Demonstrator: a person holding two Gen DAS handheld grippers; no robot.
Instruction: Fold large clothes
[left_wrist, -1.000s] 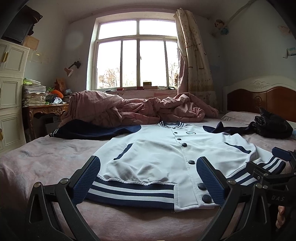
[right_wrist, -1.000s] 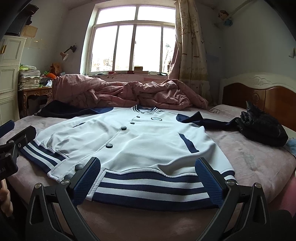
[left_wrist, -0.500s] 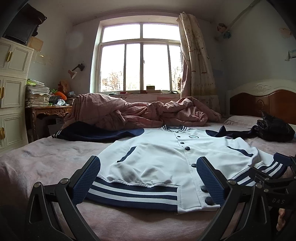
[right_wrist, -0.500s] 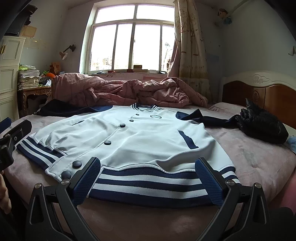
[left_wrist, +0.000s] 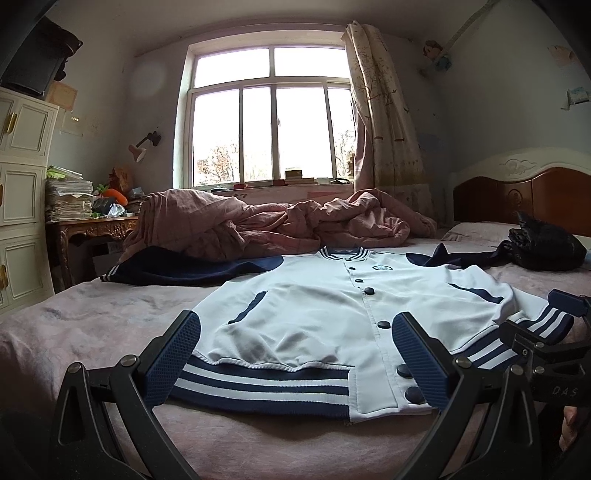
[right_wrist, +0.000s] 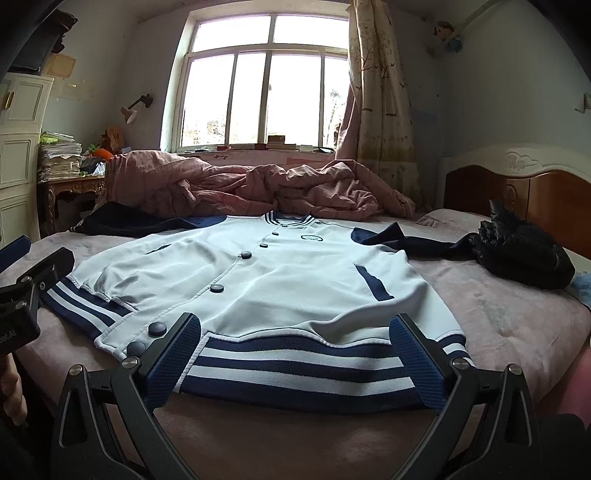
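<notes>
A white baseball jacket (left_wrist: 314, 317) with navy sleeves, dark snap buttons and a navy-and-white striped hem lies flat, front up, on the bed; it also shows in the right wrist view (right_wrist: 280, 288). My left gripper (left_wrist: 295, 354) is open, low over the bed, its fingertips at the left half of the striped hem. My right gripper (right_wrist: 295, 354) is open, its fingertips at the right half of the hem. Each gripper shows at the edge of the other's view. Neither holds cloth.
A crumpled pink quilt (left_wrist: 273, 221) lies behind the collar. A black garment (right_wrist: 524, 254) sits at the right by the wooden headboard (right_wrist: 535, 199). A desk with stacked papers (left_wrist: 70, 199) and white cabinets stand at the left.
Both grippers have dropped lower and closer to the bed, so the hem sits nearer the fingertips. The jacket has not moved.
</notes>
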